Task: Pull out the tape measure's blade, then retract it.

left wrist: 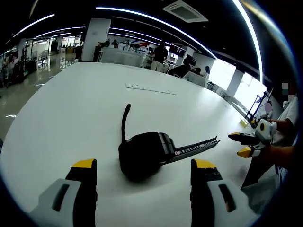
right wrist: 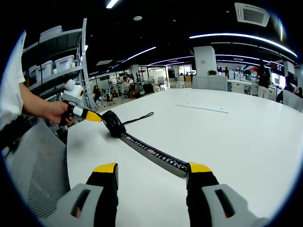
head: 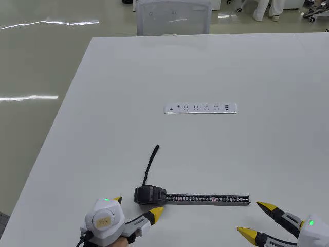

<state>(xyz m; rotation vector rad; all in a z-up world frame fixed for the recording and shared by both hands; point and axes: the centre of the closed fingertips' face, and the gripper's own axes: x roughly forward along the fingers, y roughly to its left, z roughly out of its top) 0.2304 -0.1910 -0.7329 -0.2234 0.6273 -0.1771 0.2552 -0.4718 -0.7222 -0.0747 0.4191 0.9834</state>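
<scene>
Half the job looks done: the tape measure's blade [head: 208,199] lies drawn out on the white table [head: 205,67] from its black case [head: 150,195], between the wide, empty left gripper [head: 137,205] and the equally wide, empty right gripper [head: 255,219], leaving retraction.

Black tape measure [head: 150,195] sits on the white desk [head: 205,67], low in the frame, just left of centre. Its blade [head: 208,198] is out, lying flat and straight toward the lower right, dark with pale markings. A black strap [head: 150,164] trails from it up toward mid-frame.
</scene>
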